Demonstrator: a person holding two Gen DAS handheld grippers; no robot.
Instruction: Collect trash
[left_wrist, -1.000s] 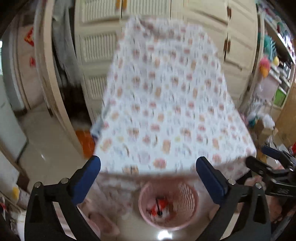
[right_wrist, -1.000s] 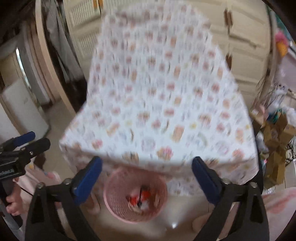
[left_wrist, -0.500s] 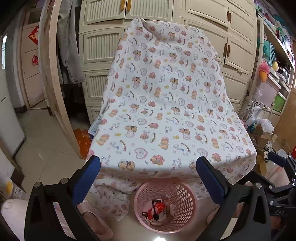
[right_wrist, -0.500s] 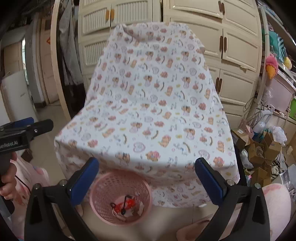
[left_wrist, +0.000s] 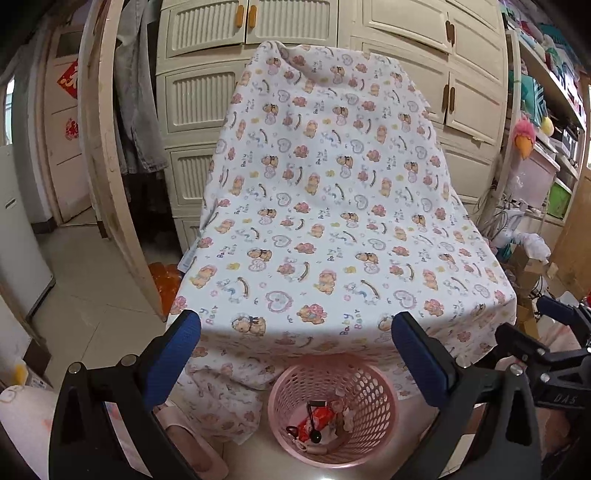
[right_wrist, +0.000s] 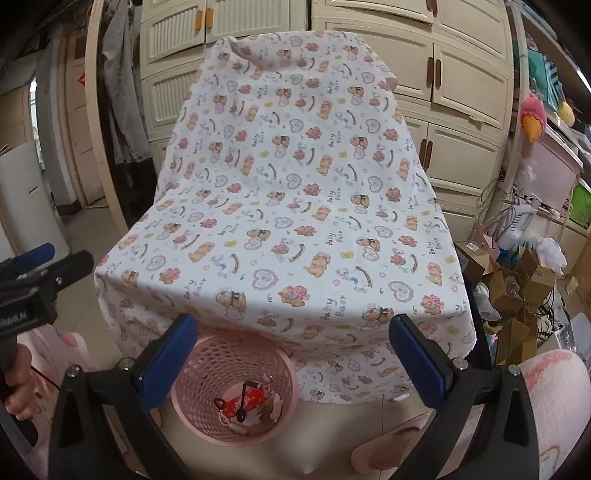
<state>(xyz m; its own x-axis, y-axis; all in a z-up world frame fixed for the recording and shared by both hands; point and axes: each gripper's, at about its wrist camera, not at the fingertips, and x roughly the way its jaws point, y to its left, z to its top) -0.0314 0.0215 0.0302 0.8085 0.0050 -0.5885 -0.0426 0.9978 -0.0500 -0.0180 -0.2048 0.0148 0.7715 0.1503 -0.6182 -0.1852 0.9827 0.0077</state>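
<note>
Left gripper (left_wrist: 295, 354) and right gripper (right_wrist: 291, 350) are held wide open, empty, above the pink perforated plastic wastebasket (left_wrist: 332, 410).

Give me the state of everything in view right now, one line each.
Left hand-held gripper: open, holding nothing.
Right hand-held gripper: open, holding nothing.
Pink basket: upright on the floor, trash inside, not full.
Red wrapper: lying in the basket.
Bear-print sheet: draped smooth, front edge hanging behind the basket.
Cupboard doors: shut.
Cardboard boxes: piled, some flaps open.
</note>
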